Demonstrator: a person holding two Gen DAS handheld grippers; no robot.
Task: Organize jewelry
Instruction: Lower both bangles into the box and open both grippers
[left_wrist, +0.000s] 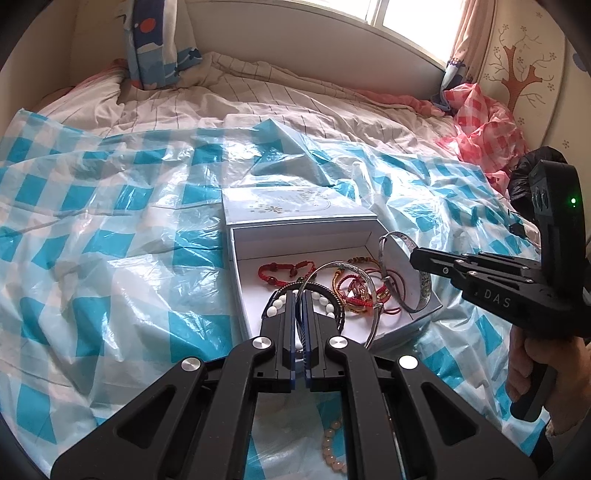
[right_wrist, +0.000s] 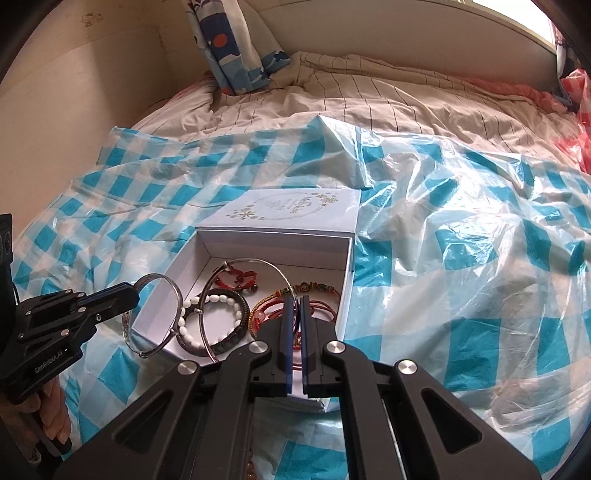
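Both silver bangles are off the bed and hanging over the open jewelry box (left_wrist: 295, 236), which sits on a blue-checked plastic sheet (left_wrist: 110, 221) with its lid folded back behind it. The left gripper (left_wrist: 300, 295) is pinched shut on the thin rim of one bangle (left_wrist: 341, 265), which stands on edge above the near-left corner of the box. The right gripper (left_wrist: 415, 258) is likewise clamped tight on the second bangle (left_wrist: 424, 291), which dangles over the right wall of the box. These bangles look like stiff, light metal hoops: part broad patterned band, part thin wire. They will probably keep their shape, but polished metal is slick and a hoop held at one point is apt to swing or pivot between the pads. The broad band seems the surer place to grip, across its flat faces, rather than the wire. The box already holds red cord bracelets (left_wrist: 284, 267) and a white-bead bracelet (right_wrist: 192, 302), all soft, limp and easily snagged, so a hoop set down among them could hook a cord. A loose bead bracelet (left_wrist: 328, 450) lies on the sheet in front of the box. It is probably floppy, and best pinched across its strand so the beads do not roll.
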